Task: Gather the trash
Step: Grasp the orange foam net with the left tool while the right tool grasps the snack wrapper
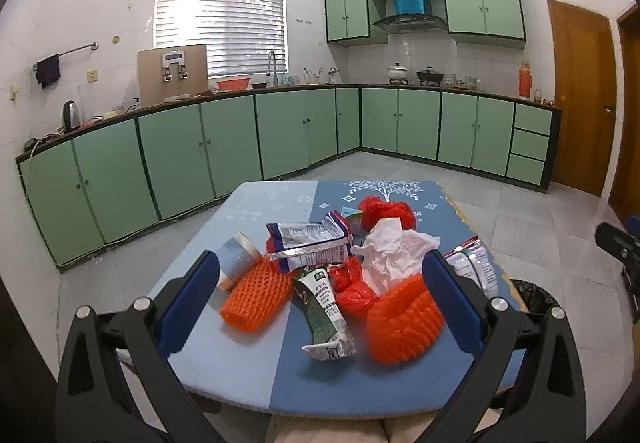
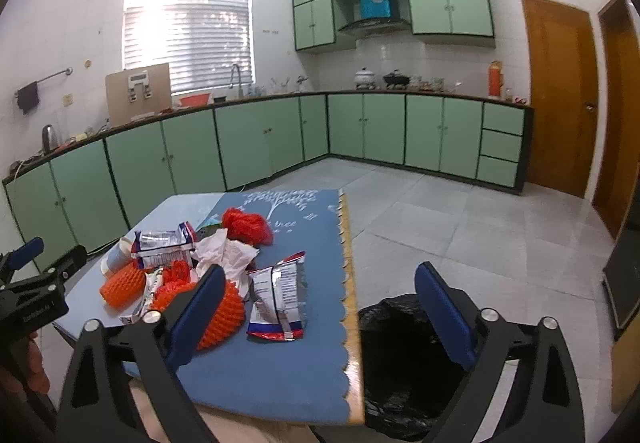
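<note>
Crumpled trash (image 1: 344, 275) heaped on blue table (image 1: 360, 383)

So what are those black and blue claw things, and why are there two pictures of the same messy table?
Those are grabbers, one in each of a person's hands. Each carries a camera, so you get two views. The left gripper looks straight over the trash pile; the right gripper looks from the table's right edge, above a black trash bag. On the table lie orange foam nets, a crumpled tissue, snack wrappers and a squashed green carton. Both grabbers are open and hold nothing.
</note>
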`<action>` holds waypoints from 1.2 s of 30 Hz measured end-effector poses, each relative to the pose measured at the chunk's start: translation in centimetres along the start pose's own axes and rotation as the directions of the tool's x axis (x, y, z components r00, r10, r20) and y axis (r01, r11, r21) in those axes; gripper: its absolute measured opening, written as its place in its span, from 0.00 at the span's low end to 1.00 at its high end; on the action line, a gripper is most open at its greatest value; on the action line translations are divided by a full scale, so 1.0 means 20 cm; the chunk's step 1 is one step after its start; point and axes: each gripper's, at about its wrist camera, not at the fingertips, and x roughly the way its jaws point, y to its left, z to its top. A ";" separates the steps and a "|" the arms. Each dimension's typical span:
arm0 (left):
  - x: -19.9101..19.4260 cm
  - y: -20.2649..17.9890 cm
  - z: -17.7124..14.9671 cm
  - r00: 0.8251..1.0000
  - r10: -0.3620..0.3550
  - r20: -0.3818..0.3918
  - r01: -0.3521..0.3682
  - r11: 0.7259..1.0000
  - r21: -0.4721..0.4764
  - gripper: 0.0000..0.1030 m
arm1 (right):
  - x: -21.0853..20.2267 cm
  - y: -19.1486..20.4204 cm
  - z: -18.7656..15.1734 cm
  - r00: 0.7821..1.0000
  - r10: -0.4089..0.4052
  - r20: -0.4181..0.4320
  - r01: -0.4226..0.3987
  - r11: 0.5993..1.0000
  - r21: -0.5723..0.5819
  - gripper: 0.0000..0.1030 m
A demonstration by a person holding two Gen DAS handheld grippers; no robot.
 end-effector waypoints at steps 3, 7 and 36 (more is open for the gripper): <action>0.10 -0.01 -0.04 0.998 -0.047 -0.034 0.047 0.999 0.008 0.95 | 0.12 0.01 -0.03 0.999 0.023 -0.034 -0.023 1.000 -0.005 0.82; 0.24 -0.04 -0.10 0.989 -0.108 -0.101 0.108 0.994 -0.004 0.95 | 0.25 0.01 -0.06 0.998 0.030 -0.061 -0.030 1.000 0.003 0.76; 0.54 -0.22 -0.24 0.919 -0.302 -0.255 0.298 0.953 -0.053 0.16 | 0.57 0.00 -0.14 0.989 0.039 -0.144 -0.042 0.999 -0.021 0.70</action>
